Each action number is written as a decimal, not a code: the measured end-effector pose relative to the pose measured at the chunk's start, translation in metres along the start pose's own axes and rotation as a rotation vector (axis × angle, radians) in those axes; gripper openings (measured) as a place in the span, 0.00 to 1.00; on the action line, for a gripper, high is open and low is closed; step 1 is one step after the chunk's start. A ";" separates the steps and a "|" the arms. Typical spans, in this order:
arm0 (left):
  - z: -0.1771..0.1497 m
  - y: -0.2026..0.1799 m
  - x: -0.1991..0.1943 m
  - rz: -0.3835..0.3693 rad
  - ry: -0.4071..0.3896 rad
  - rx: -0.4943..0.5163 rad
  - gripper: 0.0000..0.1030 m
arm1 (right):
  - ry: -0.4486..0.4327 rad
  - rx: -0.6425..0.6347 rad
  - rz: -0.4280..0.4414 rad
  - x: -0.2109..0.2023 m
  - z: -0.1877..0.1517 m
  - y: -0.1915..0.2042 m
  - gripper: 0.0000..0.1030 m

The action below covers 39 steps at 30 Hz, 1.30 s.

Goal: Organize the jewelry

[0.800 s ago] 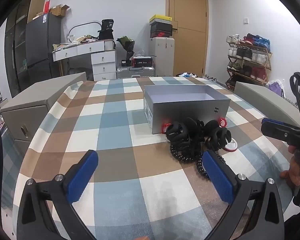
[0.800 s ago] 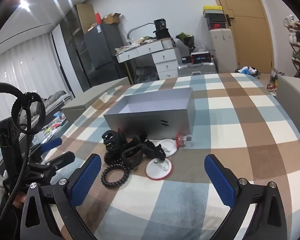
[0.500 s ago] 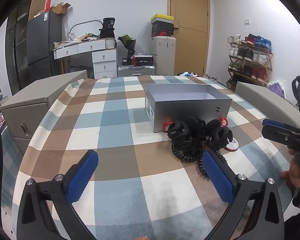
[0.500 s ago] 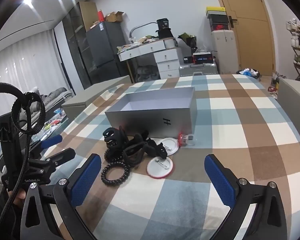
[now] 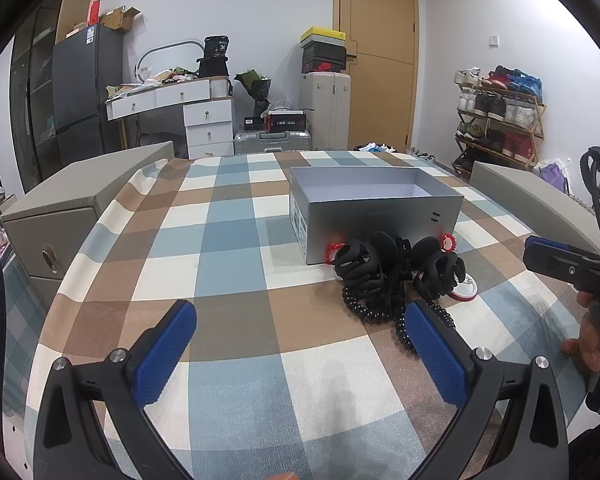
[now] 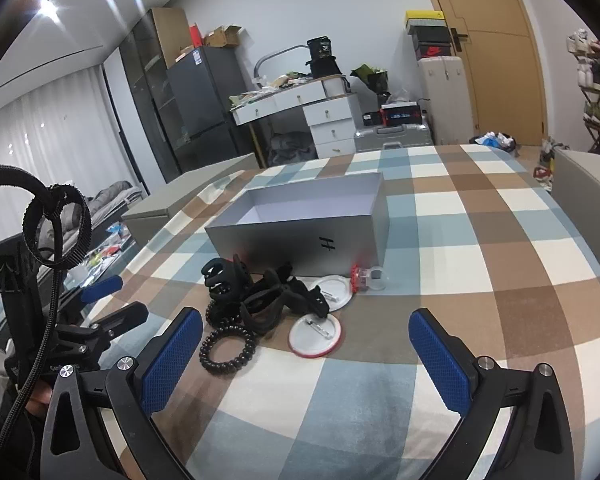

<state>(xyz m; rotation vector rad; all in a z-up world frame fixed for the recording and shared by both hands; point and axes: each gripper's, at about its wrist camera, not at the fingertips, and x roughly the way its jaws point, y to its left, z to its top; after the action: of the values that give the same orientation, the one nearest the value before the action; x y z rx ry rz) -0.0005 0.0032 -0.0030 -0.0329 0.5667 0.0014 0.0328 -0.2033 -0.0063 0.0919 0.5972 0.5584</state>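
Observation:
An open grey box (image 5: 380,208) (image 6: 300,236) stands on the checked tablecloth (image 5: 228,240). In front of it lies a pile: black claw clips (image 5: 364,268) (image 6: 260,292), black spiral hair ties (image 5: 364,308) (image 6: 228,348), two white round badges (image 6: 315,335), and small red-trimmed pieces (image 6: 360,276). My left gripper (image 5: 300,348) is open and empty, short of the pile, its right finger beside the hair ties. My right gripper (image 6: 304,352) is open and empty, just short of the nearest hair tie and badge. Each view shows the other gripper at its edge.
Grey chair backs (image 5: 80,200) (image 5: 540,196) flank the table. Behind are a white dresser (image 5: 204,120), suitcases (image 5: 328,108), a dark fridge (image 5: 84,92), a door and a shoe rack (image 5: 500,120). A person's hand (image 5: 588,340) holds the right gripper.
Both grippers have crept slightly toward the pile and box; both stayed open and nothing on the table has moved.

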 end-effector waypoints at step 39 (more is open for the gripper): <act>0.002 -0.002 -0.004 -0.002 -0.001 0.016 0.99 | -0.019 0.011 0.014 -0.003 -0.001 -0.002 1.00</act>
<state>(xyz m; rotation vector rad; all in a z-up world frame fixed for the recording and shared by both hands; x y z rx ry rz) -0.0027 0.0017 0.0003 -0.0176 0.5653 -0.0055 0.0313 -0.2064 -0.0058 0.1115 0.5815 0.5669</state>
